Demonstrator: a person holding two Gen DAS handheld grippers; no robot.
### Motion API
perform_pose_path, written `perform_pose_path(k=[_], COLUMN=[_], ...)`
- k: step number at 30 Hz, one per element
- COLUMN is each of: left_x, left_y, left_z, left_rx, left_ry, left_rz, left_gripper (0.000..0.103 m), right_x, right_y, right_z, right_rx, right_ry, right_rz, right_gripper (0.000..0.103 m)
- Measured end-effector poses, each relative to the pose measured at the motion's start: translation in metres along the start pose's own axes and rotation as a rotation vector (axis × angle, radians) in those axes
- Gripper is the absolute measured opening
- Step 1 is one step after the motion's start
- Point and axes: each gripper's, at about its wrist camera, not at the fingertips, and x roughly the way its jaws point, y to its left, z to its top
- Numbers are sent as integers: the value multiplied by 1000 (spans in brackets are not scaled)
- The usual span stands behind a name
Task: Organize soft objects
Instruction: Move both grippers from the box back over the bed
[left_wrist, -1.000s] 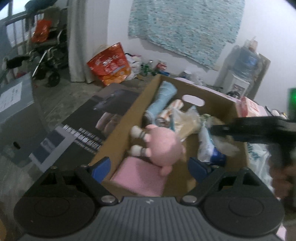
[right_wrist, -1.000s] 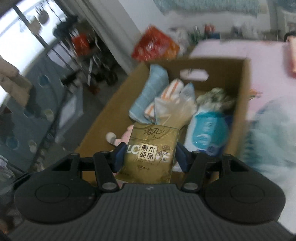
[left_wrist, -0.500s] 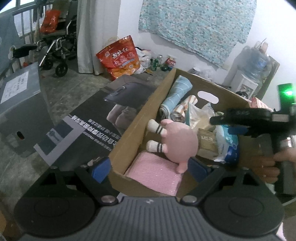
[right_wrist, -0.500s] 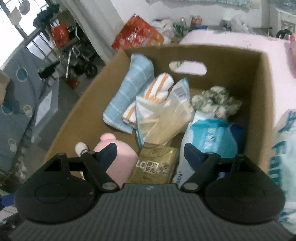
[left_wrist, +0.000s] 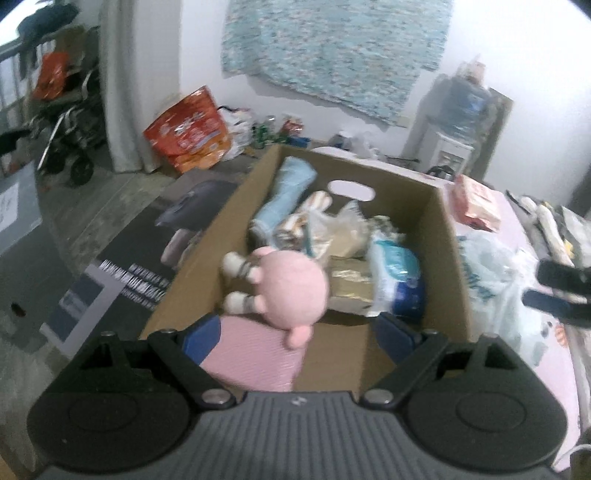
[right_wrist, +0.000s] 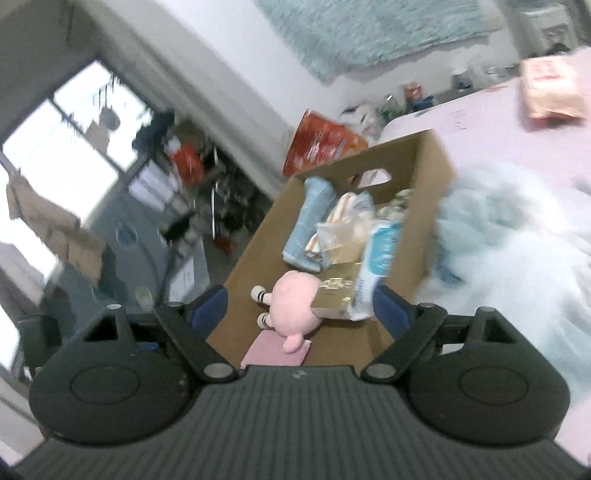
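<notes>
Gold packet (right_wrist: 332, 295) half behind plush (right_wrist: 295, 304)

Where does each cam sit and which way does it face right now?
Left wrist: on the left gripper, angled down into the box; own open fingers show, and the right gripper at the right edge.
Right wrist: on the right gripper, farther back and tilted, facing the box; jaws opening, nothing between.
Shared: box, pink plush, gold pack.

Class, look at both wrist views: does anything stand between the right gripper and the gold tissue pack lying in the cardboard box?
Nothing visible does. The right gripper is opening, empty; the gold tissue pack lies uncovered in the cardboard box, beside the pink plush.
</notes>
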Motion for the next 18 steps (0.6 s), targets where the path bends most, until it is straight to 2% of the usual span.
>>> perform_pose_path(k=[5, 9, 18], left_x=[-5, -10, -20], left_y=[-40, -77, -153], left_z=[4, 1, -7], left_rx=[63, 112, 213], left_ry=[12, 22, 21], left_rz=[-61, -102, -192], left_gripper=[94, 94, 95], right_x=[-67, -101, -133], right_y=[-31, -56, -96], right_z=[-26, -42, -61], right_rx=[66, 107, 181], right_ry=[-120, -172, -219], right_rz=[-64, -118, -100], right_gripper=[88, 89, 89])
